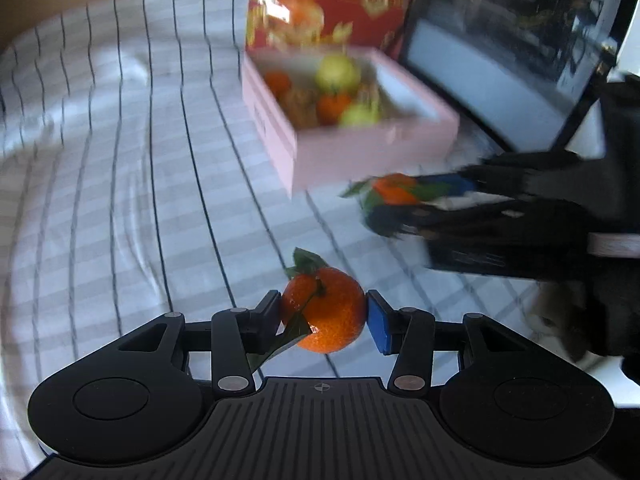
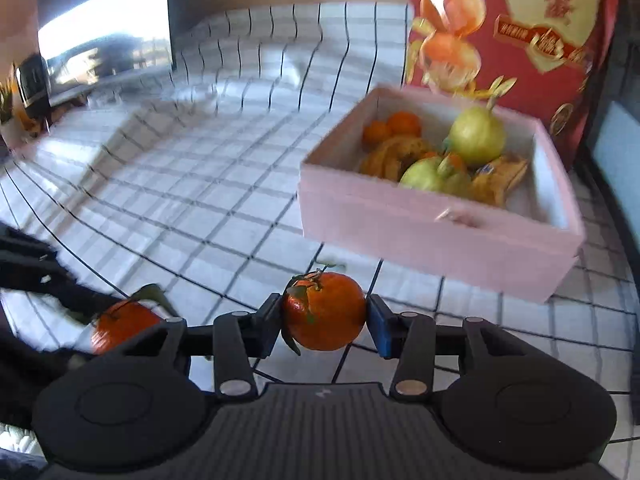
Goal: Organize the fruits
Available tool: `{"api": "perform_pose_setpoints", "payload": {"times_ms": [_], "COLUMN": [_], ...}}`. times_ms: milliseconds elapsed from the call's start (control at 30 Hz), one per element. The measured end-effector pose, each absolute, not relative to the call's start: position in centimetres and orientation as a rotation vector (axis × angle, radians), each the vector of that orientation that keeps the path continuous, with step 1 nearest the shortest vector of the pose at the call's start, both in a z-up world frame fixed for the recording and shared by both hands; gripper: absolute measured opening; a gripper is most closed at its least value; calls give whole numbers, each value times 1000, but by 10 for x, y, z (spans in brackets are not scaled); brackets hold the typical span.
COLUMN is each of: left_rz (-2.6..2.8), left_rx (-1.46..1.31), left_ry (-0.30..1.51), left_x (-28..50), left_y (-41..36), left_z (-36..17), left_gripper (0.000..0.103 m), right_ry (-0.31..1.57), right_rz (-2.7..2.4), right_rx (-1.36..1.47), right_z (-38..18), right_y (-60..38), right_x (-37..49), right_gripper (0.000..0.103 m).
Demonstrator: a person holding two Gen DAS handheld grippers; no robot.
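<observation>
A white cloth with a dark grid pattern (image 2: 224, 184) covers the table under me. At its far side stands a tall red printed carton showing oranges (image 2: 516, 36), and just in front of it sits an open pale pink rectangular box (image 2: 432, 232) holding green pears, small oranges and brownish pieces I cannot identify. My left gripper (image 1: 323, 315) has its jaws clamped on a leafy orange mandarin (image 1: 328, 312), held above the cloth short of the box. My right gripper (image 2: 323, 314) is likewise clamped on a second stemmed orange mandarin (image 2: 326, 310), near the box's front wall.
</observation>
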State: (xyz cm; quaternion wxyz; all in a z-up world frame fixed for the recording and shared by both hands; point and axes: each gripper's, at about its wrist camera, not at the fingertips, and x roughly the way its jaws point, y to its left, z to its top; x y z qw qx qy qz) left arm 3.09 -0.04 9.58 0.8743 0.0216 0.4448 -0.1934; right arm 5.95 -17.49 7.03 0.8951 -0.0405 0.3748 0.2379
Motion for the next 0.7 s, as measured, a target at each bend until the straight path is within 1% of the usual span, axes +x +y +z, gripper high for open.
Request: {"api": "perform_pose_setpoints", "payload": {"times_ms": [200,300,367,467,700], "left_rz": [-424,-433,-439,-462,-432], "left_rx": [32,18,15,15,-17], "left_ry": [660,575,579,641,836], "left_x": [77,107,135,182,272], "left_y": [-3,-11,-21,-41,-74], "left_z": [181,208,214,199,115], "left_gripper": [51,51,51,51,51], "right_ry": [470,360,349,391,531], "right_rz": [374,295,255,228,185], "right_rx": [-50,-68,-76,-67,-15], "right_z": [169,197,201,190,153], "right_y": [-223,-241,-247,-254,-266], "right_x": [45,38,36,35,34], "right_gripper": [45,45,45,45,45]}}
